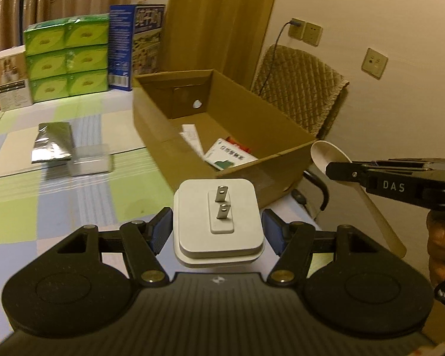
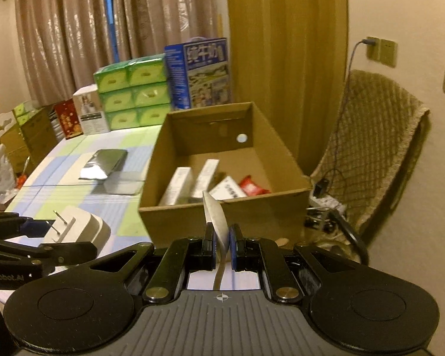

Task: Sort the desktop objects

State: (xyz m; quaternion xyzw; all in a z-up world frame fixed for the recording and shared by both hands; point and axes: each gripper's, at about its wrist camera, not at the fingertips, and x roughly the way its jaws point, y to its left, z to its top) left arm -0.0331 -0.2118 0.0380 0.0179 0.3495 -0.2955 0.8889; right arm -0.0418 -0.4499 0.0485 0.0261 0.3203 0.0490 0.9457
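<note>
Left of the box point(image 1: 222, 124), a foil pouch point(image 1: 52, 142) and a flat tin point(image 1: 89, 163) lie on the table point(image 1: 74, 201), touching each other, not yet sorted. In front of the box, the left gripper point(image 1: 218, 231) has a white plug adapter point(image 1: 218, 222) between its pads; the jaws stand wide, and I cannot tell if the pads really press it. To the right of the adapter, near the front corner of the box, the right gripper point(image 2: 221, 244) is closed tightly on a white spoon point(image 2: 215, 216).

The box already holds some small cartons and a red packet point(image 2: 252, 188), so I judge the task about half done: two things in the grippers and two on the table remain.

The right view shows two long white cartons point(image 2: 190, 184) inside the box; the left view hides most of them, but it shows the spoon's full bowl point(image 1: 329, 154)
</note>
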